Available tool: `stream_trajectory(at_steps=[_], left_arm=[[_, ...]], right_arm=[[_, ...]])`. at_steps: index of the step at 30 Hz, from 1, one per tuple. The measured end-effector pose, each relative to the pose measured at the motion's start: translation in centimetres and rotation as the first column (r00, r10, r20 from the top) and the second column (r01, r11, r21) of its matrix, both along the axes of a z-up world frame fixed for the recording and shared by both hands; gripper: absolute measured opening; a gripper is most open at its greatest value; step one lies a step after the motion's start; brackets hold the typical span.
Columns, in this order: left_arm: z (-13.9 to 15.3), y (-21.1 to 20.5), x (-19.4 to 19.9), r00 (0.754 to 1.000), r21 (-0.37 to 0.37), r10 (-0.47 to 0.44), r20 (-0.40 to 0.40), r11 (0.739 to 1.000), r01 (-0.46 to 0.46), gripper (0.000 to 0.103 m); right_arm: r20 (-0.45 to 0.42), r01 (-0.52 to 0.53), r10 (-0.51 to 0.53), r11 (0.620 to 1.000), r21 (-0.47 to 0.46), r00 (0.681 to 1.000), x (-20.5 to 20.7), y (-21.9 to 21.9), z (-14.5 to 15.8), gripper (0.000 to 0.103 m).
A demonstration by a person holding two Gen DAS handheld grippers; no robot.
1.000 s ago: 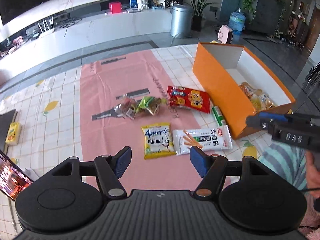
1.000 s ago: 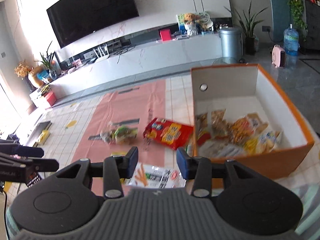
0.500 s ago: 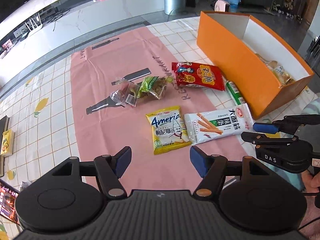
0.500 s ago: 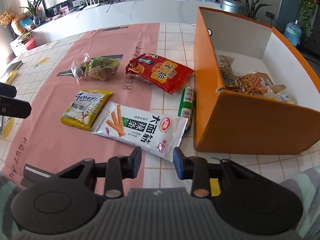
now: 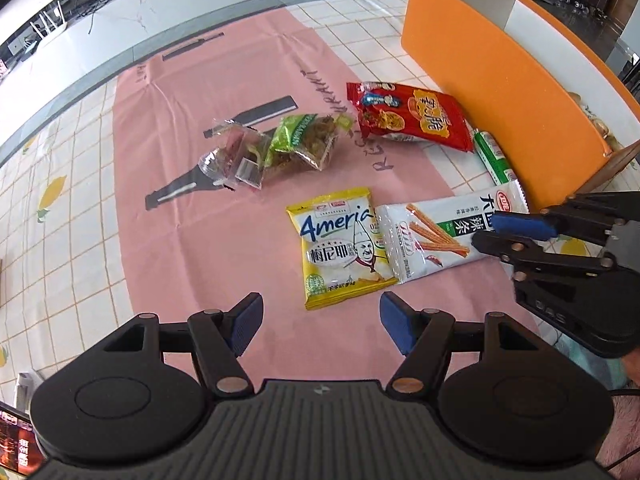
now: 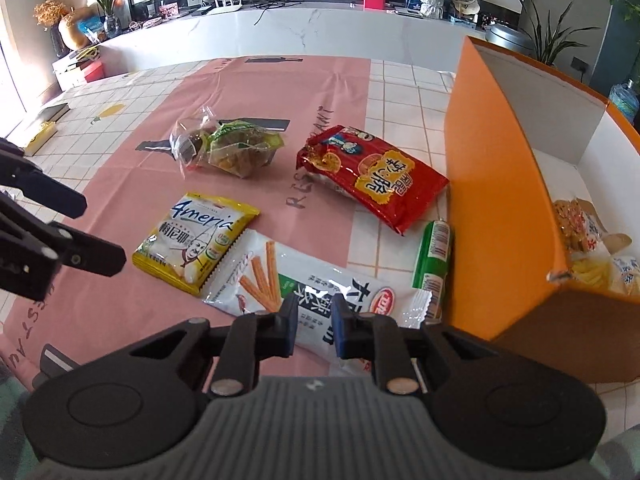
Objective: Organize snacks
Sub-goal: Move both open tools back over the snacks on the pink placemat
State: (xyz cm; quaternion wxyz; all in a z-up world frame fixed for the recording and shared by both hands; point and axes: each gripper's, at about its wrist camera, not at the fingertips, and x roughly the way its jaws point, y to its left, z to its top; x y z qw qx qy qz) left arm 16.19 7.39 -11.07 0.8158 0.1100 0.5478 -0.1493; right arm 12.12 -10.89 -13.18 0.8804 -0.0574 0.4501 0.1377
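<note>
Several snack packets lie on a pink mat (image 5: 192, 240): a yellow chip packet (image 5: 340, 252) (image 6: 192, 240), a white stick-snack packet (image 5: 432, 236) (image 6: 280, 276), a red bag (image 5: 408, 116) (image 6: 372, 180), a clear bag of green snacks (image 5: 272, 148) (image 6: 228, 144) and a green tube (image 5: 494, 156) (image 6: 434, 256). My left gripper (image 5: 322, 320) (image 6: 100, 232) hangs open just short of the yellow packet, holding nothing. My right gripper (image 6: 316, 326) (image 5: 496, 234) is low over the white packet's near end; its jaws are closing with that end between them, and a gap still shows.
An orange box (image 5: 500, 88) (image 6: 500, 184) with a white inside stands at the right and holds several snacks (image 6: 580, 224). The green tube lies against its wall. A checked tablecloth (image 5: 60, 220) lies around the mat. A long white counter (image 6: 320, 28) runs behind the table.
Both grippers have sunk toward the table and tipped downward. The right jaws have narrowed a lot and now sit over the white packet. The left jaws stay wide.
</note>
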Motion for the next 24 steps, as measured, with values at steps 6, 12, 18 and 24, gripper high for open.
stream_trajectory(at_steps=[6, 12, 18, 24], left_arm=[[-1.5, -0.6, 0.0, 1.0, 0.014, -0.021, -0.017, 1.0, 0.021, 0.079], [-1.8, -0.6, 0.2, 1.0, 0.028, -0.013, -0.019, 1.0, 0.014, 0.079], [-2.2, 0.2, 0.7, 1.0, 0.033, 0.019, -0.021, 0.999, -0.018, 0.079], [-2.5, 0.8, 1.1, 0.999, -0.007, 0.048, -0.017, 0.999, -0.048, 0.079]], right_arm=[[-0.036, 0.039, -0.041, 0.998, -0.053, 0.999, -2.8, -2.5, -0.3, 0.024], [-0.046, 0.046, -0.049, 0.998, -0.047, 0.998, -1.1, -2.9, -1.3, 0.024], [0.022, -0.023, 0.025, 0.998, -0.061, 0.999, 0.3, -0.4, -1.1, 0.02], [0.043, -0.025, 0.027, 0.998, -0.058, 0.999, 2.7, 0.7, -1.5, 0.02]])
